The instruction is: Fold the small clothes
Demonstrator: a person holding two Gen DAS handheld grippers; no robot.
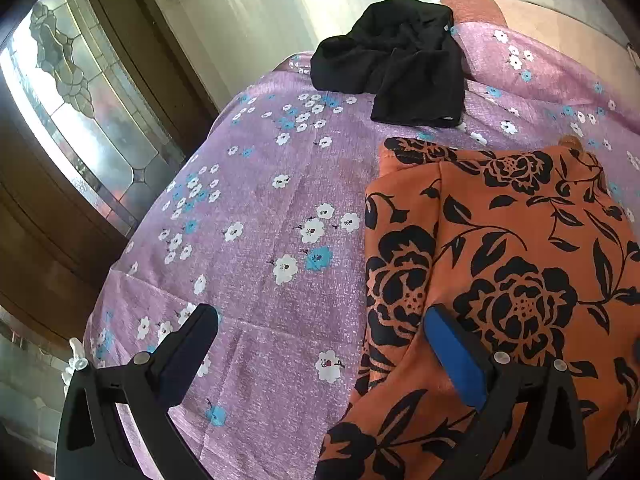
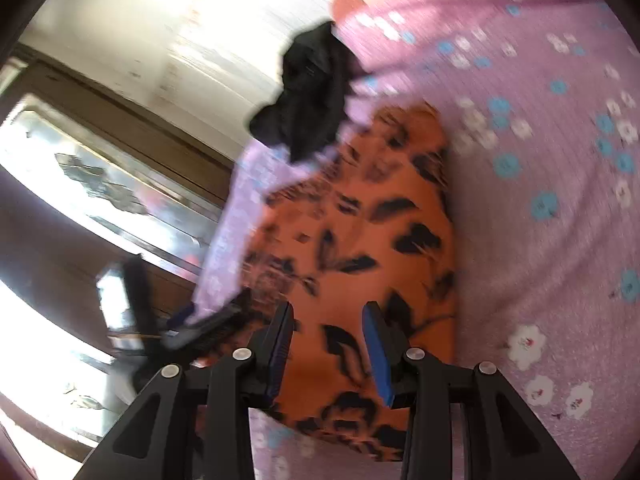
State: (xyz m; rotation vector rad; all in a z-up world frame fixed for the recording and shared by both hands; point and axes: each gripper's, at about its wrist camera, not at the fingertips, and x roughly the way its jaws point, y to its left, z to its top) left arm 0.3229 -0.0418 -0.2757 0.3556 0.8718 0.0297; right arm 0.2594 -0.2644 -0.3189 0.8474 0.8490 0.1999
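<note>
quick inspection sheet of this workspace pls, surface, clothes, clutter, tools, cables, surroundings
surface: lilac bedsheet with white and blue flowers, creased.
job's things: orange cloth with black rose print, lying partly folded on the sheet; crumpled black garment beyond it, apart.
clutter: nothing seen.
grippers: left tool open, one finger over the orange cloth, the other over bare sheet; right tool jaws apart above the orange cloth, nothing between the pads.
cables: nothing seen.
surroundings: brown wooden door with leaded glass panel; pale wall.
</note>
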